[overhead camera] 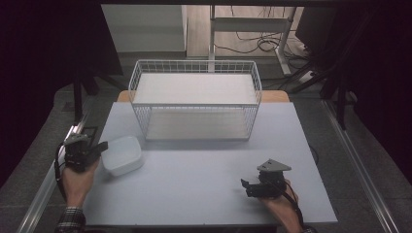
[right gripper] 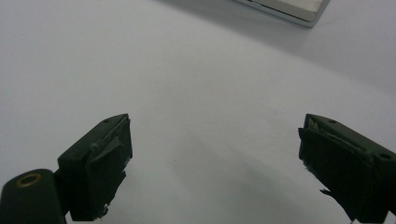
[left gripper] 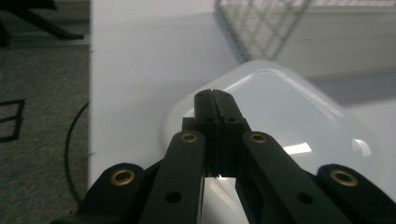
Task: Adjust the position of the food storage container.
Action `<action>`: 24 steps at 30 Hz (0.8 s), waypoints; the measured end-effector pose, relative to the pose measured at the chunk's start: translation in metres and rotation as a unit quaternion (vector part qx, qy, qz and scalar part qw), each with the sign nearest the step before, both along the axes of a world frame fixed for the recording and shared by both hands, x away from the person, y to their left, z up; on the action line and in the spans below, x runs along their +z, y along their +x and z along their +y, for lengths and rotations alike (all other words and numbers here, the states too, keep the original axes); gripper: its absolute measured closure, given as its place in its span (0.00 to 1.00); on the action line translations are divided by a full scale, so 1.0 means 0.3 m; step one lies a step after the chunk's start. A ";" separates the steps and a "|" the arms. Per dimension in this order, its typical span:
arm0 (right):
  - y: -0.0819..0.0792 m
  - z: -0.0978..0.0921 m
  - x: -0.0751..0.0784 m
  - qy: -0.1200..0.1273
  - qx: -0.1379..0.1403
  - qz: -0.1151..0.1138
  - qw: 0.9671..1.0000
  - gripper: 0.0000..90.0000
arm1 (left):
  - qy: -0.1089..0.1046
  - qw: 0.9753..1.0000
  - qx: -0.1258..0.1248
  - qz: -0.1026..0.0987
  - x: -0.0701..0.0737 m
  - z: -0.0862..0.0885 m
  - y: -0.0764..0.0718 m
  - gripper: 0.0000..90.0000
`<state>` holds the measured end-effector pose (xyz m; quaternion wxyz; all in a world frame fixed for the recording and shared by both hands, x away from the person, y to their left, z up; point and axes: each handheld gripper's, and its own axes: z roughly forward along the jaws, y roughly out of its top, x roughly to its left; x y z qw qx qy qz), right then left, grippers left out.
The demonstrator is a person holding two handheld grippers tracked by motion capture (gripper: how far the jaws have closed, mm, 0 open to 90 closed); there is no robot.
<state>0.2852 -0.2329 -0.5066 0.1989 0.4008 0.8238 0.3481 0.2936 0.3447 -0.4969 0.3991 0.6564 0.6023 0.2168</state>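
A white rounded-square bowl (overhead camera: 122, 155) sits on the pale table (overhead camera: 204, 194) near its left edge. My left gripper (overhead camera: 99, 147) reaches in from the left, with its jaws shut on the bowl's near rim. In the left gripper view the black fingertips (left gripper: 205, 100) are pressed together over the bowl (left gripper: 299, 116). My right gripper (overhead camera: 245, 187) rests low over the table at the front right, held by a hand. Its jaws stand wide open in the right gripper view, with bare tabletop around the right gripper (right gripper: 212, 140).
A white wire basket (overhead camera: 194, 99) with a flat board inside stands at the back middle of the table. The table's left edge and grey carpet (left gripper: 42, 116) lie just beside my left gripper. Cables and a metal stand (overhead camera: 252, 39) are on the floor behind.
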 end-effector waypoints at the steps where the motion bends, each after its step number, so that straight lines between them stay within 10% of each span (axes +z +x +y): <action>1: 0.000 0.000 0.000 0.001 -0.001 0.000 1.000 0.10 | 0.001 1.000 0.009 0.004 -0.011 0.015 0.003 1.00; 11: -0.001 0.004 0.000 0.003 0.002 0.001 1.000 0.11 | -0.002 0.999 0.046 0.022 -0.069 0.080 0.028 1.00; 24: -0.003 0.012 -0.002 0.006 0.011 0.004 1.000 0.14 | -0.010 0.998 0.008 0.053 -0.106 0.025 0.071 1.00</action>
